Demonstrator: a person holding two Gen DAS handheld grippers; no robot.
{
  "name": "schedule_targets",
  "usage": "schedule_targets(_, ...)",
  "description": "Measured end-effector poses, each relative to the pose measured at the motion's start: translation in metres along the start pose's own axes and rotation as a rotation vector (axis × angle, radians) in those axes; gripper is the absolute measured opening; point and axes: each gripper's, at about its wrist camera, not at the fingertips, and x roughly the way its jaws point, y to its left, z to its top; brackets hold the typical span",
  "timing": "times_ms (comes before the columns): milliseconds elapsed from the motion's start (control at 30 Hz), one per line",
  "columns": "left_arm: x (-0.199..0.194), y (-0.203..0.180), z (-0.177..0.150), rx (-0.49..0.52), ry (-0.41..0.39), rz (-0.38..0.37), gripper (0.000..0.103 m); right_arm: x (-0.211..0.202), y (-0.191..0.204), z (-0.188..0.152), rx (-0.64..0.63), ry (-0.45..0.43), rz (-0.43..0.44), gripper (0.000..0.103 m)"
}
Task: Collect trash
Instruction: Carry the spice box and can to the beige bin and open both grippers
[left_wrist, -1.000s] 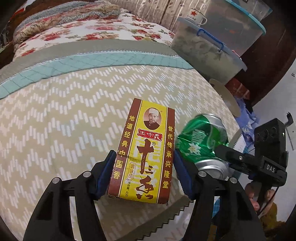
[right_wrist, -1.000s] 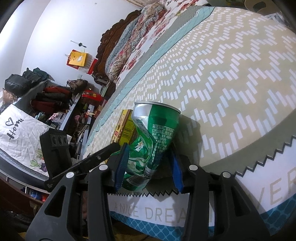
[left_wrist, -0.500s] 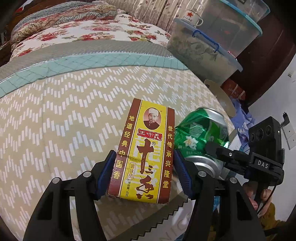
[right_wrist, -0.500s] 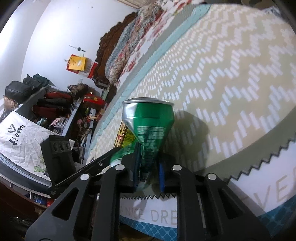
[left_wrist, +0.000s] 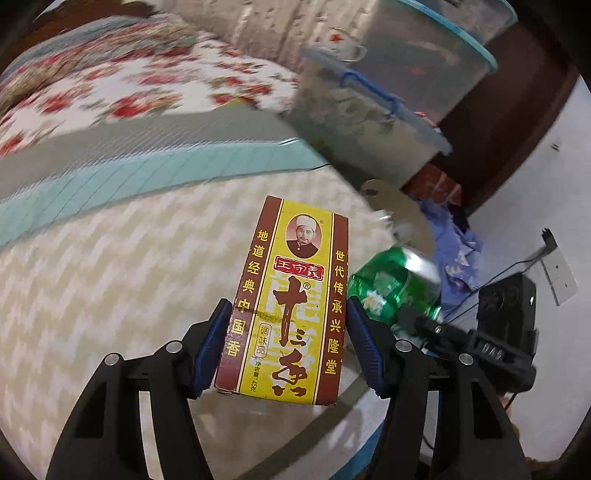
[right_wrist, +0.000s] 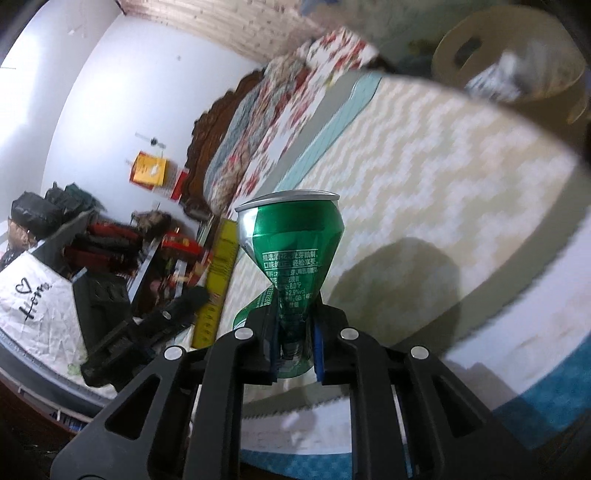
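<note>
Left wrist view shows the left gripper (left_wrist: 288, 350) clamped on the yellow spice box (left_wrist: 286, 306) above the bed (left_wrist: 110, 277), the right gripper (right_wrist: 295, 347) pinching the crushed green can (right_wrist: 291, 254) beside it; both pieces are collected, binning remains.

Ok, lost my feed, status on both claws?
Left claw shut on yellow-and-brown cardboard spice box. Right claw shut on crushed green aluminium can. Both lifted above the bed; nothing blocking.

Yellow-brown spice box (left_wrist: 288, 306) upright beside crushed green can (right_wrist: 288, 254), above bedspread.
</note>
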Motion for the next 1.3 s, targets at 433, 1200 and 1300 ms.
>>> schedule_targets(433, 0.151, -0.138, 0.132, 0.123, 0.135, -0.238, 0.059, -0.120, -0.084, 0.109, 0.023, -0.328, -0.236, 0.016)
schedule_targets(1200, 0.182, -0.151, 0.141, 0.107, 0.102, -0.158, 0.082, -0.116, -0.103, 0.135, -0.003, -0.347, -0.390, 0.070)
schedule_targets(1300, 0.144, -0.147, 0.122, 0.164, 0.023, -0.066, 0.087, -0.122, -0.090, 0.116, -0.003, -0.352, -0.375, 0.070)
